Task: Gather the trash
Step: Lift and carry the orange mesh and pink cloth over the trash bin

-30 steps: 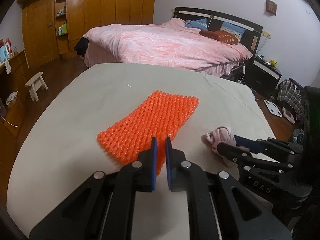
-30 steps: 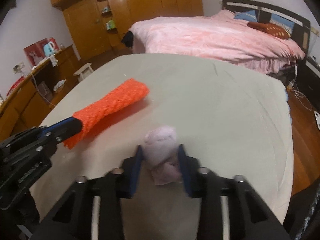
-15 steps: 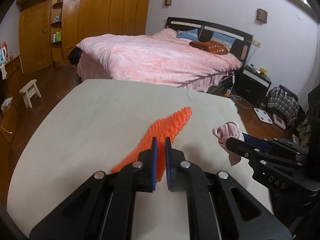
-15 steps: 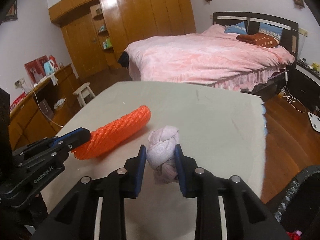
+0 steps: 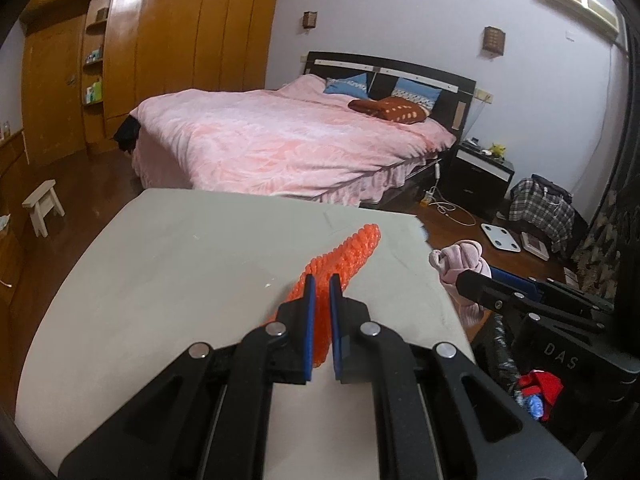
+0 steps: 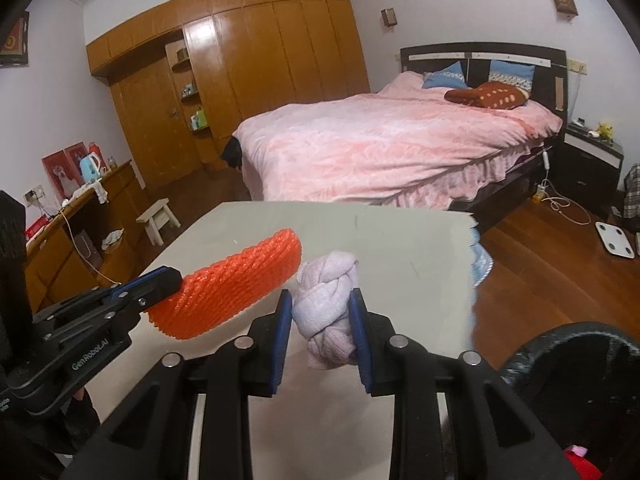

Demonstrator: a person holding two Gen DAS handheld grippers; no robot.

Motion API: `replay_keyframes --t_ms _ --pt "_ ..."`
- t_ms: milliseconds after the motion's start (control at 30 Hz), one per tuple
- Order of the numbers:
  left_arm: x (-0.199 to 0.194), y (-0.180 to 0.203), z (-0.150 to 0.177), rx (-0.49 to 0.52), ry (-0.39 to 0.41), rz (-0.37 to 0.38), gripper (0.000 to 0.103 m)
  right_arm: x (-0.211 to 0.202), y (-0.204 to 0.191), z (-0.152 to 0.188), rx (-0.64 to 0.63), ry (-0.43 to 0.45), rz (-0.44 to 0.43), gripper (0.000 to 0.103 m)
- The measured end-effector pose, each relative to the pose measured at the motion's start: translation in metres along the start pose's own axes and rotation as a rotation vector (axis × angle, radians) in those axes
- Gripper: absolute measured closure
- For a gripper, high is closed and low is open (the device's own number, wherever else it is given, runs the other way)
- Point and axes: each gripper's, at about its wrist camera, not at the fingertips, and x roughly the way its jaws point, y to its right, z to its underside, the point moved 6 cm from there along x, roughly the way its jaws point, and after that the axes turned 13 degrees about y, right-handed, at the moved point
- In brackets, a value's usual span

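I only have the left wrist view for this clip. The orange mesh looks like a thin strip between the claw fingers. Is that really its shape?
Observer: No. The right wrist view shows the orange foam mesh side-on as a broad, curved sheet, lifted off the table, pinched at one end by the left claw.
Operator: And the pink bundle on my right?
Observer: It is a knotted pale pink cloth, squeezed between both fingers of the right claw.
Operator: Where is the bin?
Observer: A black-lined bin rim sits at the right claw's lower right, beside the table edge.
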Motion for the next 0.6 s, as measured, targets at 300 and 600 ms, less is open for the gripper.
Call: replay_keyframes --t_ms 300,600 --pt "-0.014 0.038 -0.006 0.03 0.024 0.048 0.097 -0.041 0.024 -0.013 0.002 0.05 0.056 0.074" --pt "-0.027 0.081 -0.009 0.062 0.042 0.11 0.097 -0.086 0.053 -0.016 -0.008 0.087 0.122 0.074"
